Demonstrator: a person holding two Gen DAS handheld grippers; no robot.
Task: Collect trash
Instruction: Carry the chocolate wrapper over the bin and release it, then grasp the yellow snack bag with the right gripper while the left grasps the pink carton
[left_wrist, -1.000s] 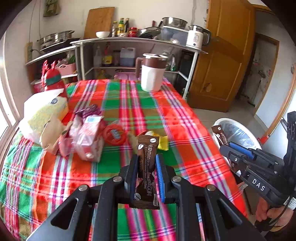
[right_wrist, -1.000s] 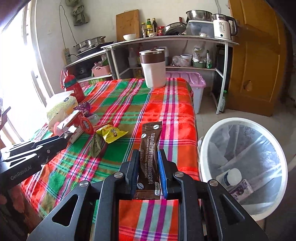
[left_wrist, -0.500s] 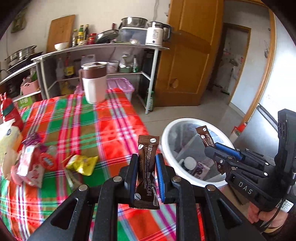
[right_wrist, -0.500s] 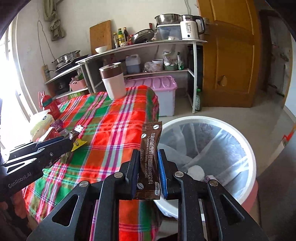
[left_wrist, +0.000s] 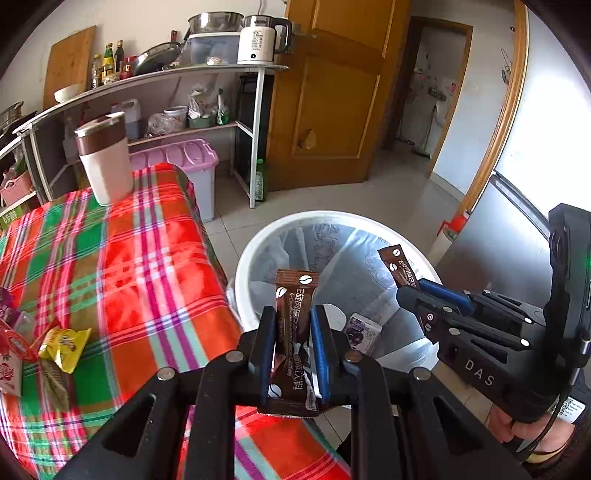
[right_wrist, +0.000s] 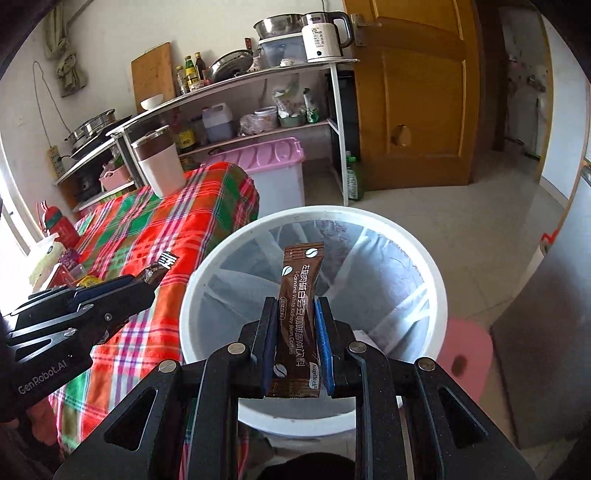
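Observation:
My left gripper is shut on a brown coffee sachet and holds it at the table's edge, beside the white trash bin. My right gripper is shut on a second brown coffee sachet and holds it above the open bin. The right gripper also shows in the left wrist view over the bin, with its sachet sticking up. The left gripper shows in the right wrist view. A carton lies in the bin.
The table with a plaid cloth holds a yellow wrapper, other packets at the left edge and a white-and-brown jug. A pink storage box, metal shelves, a wooden door and a pink stool stand around the bin.
Both grippers have swung right from over the table toward the bin, each still holding its sachet. The bin now fills the middle of the right wrist view.

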